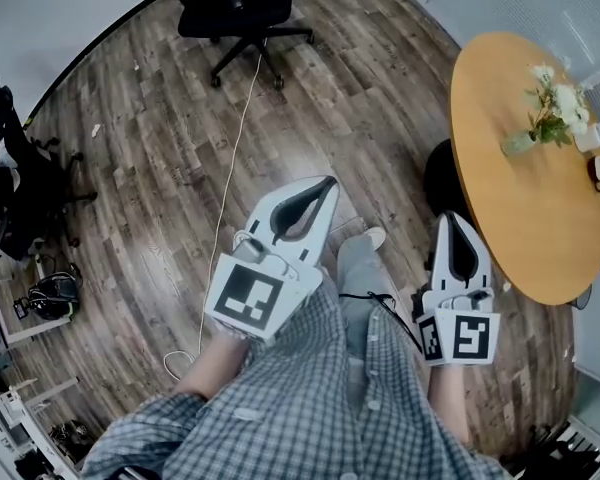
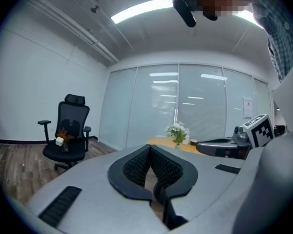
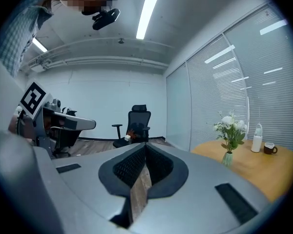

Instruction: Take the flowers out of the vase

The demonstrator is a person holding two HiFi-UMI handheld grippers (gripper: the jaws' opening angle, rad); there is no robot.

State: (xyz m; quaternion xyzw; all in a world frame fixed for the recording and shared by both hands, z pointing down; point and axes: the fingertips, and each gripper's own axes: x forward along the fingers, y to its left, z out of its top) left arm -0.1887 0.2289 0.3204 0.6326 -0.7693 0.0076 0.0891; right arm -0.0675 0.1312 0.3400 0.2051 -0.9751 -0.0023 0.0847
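Pressed together and empty, at left gripper (image 2: 149, 149) and right gripper (image 3: 145, 146) alike. Well apart from the flowers (image 1: 560, 103), upright in their vase (image 1: 518, 144) on the round table (image 1: 520, 238) off to the right. Seemingly approach only, with no grasp made yet. Next: close in, spread one pair of jaws, pinch the flowers just above the vase, lift straight.
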